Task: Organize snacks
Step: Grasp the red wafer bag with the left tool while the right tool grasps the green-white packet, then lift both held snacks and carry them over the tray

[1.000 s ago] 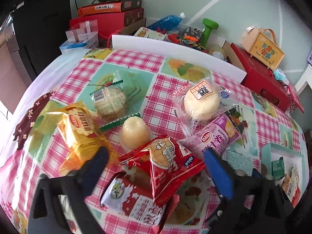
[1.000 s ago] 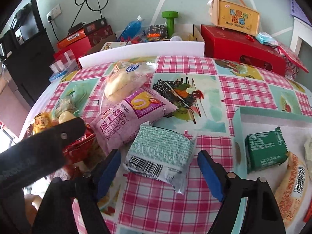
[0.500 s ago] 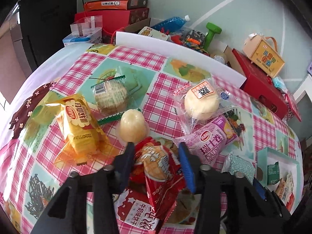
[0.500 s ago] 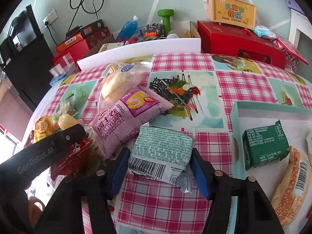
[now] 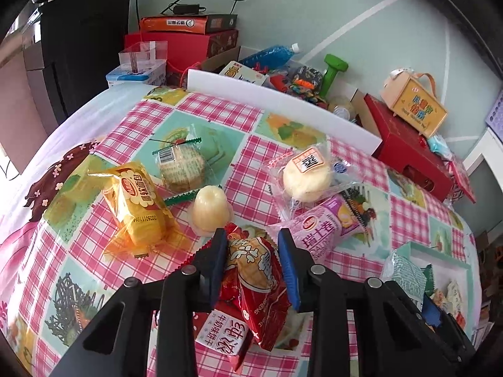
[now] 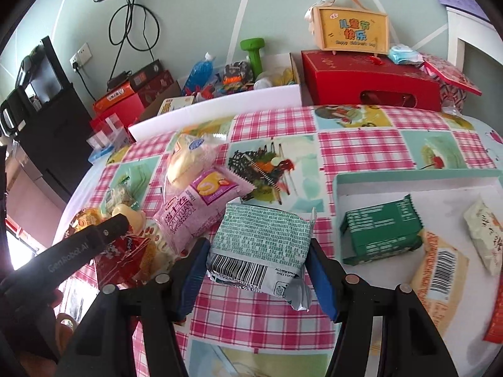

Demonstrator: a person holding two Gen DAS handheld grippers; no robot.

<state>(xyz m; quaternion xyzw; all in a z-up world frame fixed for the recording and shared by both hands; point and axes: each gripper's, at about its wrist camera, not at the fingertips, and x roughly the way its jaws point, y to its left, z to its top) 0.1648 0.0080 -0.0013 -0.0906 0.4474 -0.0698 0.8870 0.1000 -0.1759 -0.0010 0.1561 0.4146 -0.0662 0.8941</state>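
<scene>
My left gripper [image 5: 252, 253] is shut on a red snack bag [image 5: 256, 279] and holds it above another red-and-white packet [image 5: 221, 333]. My right gripper [image 6: 257, 260] is shut on a pale green wrapped packet [image 6: 261, 242], raised off the checked tablecloth, left of the teal tray [image 6: 408, 177]. The tray holds a green packet [image 6: 382, 226], an orange barcoded packet [image 6: 440, 267] and a white one [image 6: 485, 235]. On the cloth lie a pink Swiss roll pack [image 5: 325, 227], a round bun [image 5: 306, 176], a jelly cup [image 5: 209, 209], a yellow bread pack [image 5: 138, 201] and a wrapped cracker round [image 5: 182, 165].
A white foam board [image 5: 283, 106] edges the table's far side. Behind it stand red boxes [image 6: 367, 83], a green dumbbell [image 6: 254, 51], a blue bottle [image 5: 267, 58] and a yellow gift case [image 6: 352, 30]. A black cabinet [image 5: 78, 44] stands far left.
Both grippers went from wide open to shut: the left closed on the red bag, the right on the pale green packet. Both have lifted and the views have pulled back.
</scene>
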